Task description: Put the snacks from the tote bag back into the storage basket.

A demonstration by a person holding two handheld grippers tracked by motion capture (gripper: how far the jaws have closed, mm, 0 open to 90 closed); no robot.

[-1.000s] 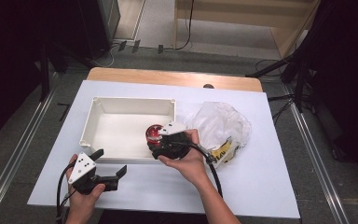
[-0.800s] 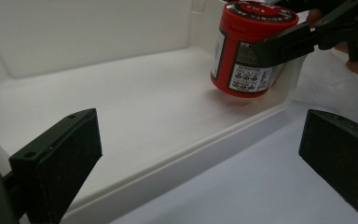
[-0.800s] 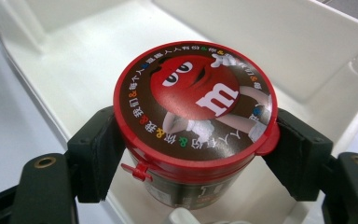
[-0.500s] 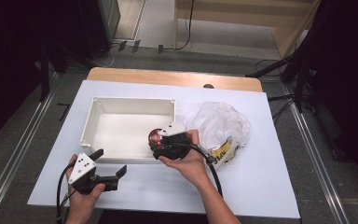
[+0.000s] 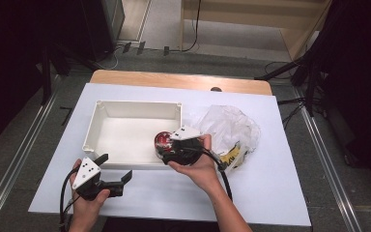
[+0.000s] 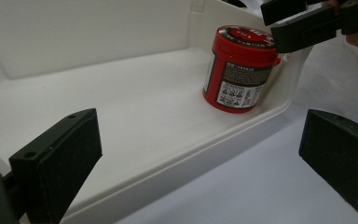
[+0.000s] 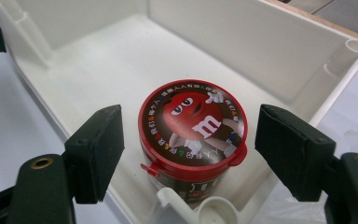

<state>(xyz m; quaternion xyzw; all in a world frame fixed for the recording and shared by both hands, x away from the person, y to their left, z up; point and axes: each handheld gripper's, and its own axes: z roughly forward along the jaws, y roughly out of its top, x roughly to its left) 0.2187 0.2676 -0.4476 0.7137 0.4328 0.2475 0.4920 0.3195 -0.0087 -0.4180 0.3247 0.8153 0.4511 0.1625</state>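
**Candy tub just let go in the bin's corner, jaws close on either side**

The risk sits with the right gripper [image 7: 189, 154]: its jaws stand spread to either side of the red candy tub [image 7: 192, 142], apart from its lid but only just clear. If the hand pulls away at a slant, one pad could catch the lid's rim or its small flip tab and tip the tub, or drag it against the wall. The tub stands upright at the lower middle of the right gripper view, tight in a corner of the white bin [image 7: 303, 100], so a knock would likely wedge it rather than roll it free. A straight lift looks safest.

The left gripper [image 5: 113, 170], at the lower left of the high view, is also spread and holds nothing; it rests outside the bin's near wall and seems no threat.

The bin holds the tub and, as far as the pictures show, nothing else. To the right of centre in the high view, a crumpled clear plastic bag [image 5: 232, 126] lies on the white table [image 5: 290, 193] with something yellow inside; what it is cannot be told
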